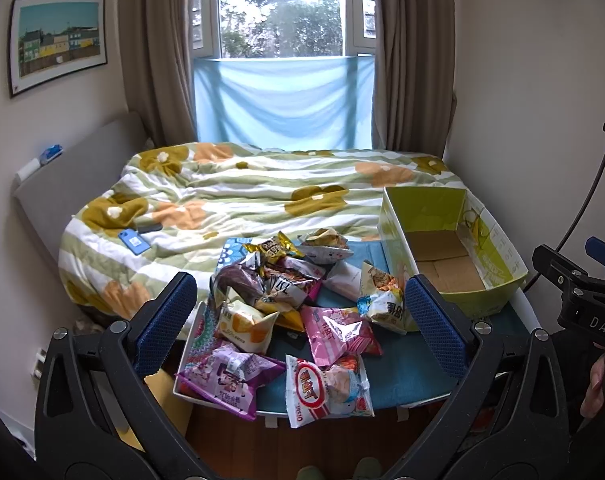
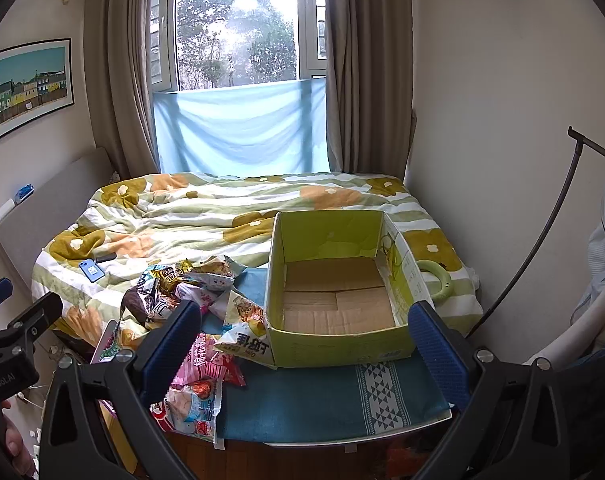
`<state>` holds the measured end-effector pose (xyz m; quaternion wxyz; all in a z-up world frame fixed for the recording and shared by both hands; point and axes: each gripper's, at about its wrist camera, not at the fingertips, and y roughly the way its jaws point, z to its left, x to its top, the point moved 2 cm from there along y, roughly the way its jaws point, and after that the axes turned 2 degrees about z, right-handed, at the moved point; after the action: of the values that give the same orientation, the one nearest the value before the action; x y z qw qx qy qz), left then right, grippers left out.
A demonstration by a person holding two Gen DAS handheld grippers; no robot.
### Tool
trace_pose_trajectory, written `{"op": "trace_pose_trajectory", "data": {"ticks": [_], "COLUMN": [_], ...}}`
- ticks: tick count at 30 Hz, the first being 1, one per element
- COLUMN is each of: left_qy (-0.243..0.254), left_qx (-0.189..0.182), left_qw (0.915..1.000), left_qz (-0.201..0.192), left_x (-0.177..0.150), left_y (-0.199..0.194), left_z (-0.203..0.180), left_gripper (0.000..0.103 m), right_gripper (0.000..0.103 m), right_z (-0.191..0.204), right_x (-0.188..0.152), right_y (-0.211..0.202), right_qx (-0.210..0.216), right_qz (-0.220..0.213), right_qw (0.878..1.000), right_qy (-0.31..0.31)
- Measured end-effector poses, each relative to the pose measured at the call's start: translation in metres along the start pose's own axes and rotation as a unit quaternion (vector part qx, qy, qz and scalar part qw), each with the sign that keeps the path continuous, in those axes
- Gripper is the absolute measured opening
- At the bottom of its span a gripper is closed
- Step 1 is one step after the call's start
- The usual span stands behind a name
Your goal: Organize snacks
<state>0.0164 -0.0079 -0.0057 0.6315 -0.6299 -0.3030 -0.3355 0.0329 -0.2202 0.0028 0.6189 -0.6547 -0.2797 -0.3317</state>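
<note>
At the near edge of the blue-covered table [image 2: 322, 400], I hold both tools raised and level, short of the work. My left gripper [image 1: 302, 324] has its fingers spread wide, nothing between them, framing the heap of snack packets [image 1: 286, 304]. My right gripper [image 2: 306, 348] is likewise spread and empty, facing the green cardboard box [image 2: 334, 344]. I judge the task barely begun: every packet I can see lies loose on the table left of the box, one leaning against its wall, and the box's floor shows bare cardboard. All the sorting remains. Beyond, the flowered quilt [image 1: 242, 196] carries a blue phone [image 1: 131, 241], apart from the snacks.
</note>
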Motion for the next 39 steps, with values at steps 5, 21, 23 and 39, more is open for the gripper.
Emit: {"op": "trace_pose_trajectory", "data": {"ticks": [5, 21, 23, 39], "left_qy": [0.000, 0.000, 0.000, -0.003], "left_qx": [0.000, 0.001, 0.000, 0.006], "left_qw": [1.0000, 1.0000, 1.0000, 0.9999], "left_qz": [0.000, 0.000, 0.000, 0.012], "left_x": [-0.0001, -0.0008, -0.0009, 0.0021], "left_y": [0.0000, 0.0003, 0.0002, -0.0007], "left_z": [-0.0001, -0.0008, -0.0005, 0.0042], "left_gripper": [0.103, 0.103, 0.103, 0.103], "right_gripper": [0.103, 0.103, 0.103, 0.103], "right_z": [0.0004, 0.0006, 0.0004, 0.0036], "right_x": [-0.0005, -0.0010, -0.0008, -0.0015], "right_y": [0.0001, 0.0007, 0.0009, 0.0020], "right_qx": [0.001, 0.002, 0.002, 0.003], "right_qz": [0.001, 0.001, 0.001, 0.004], "right_qw": [1.000, 1.000, 1.000, 1.000], "right_qy": [0.000, 0.000, 0.000, 0.000]}}
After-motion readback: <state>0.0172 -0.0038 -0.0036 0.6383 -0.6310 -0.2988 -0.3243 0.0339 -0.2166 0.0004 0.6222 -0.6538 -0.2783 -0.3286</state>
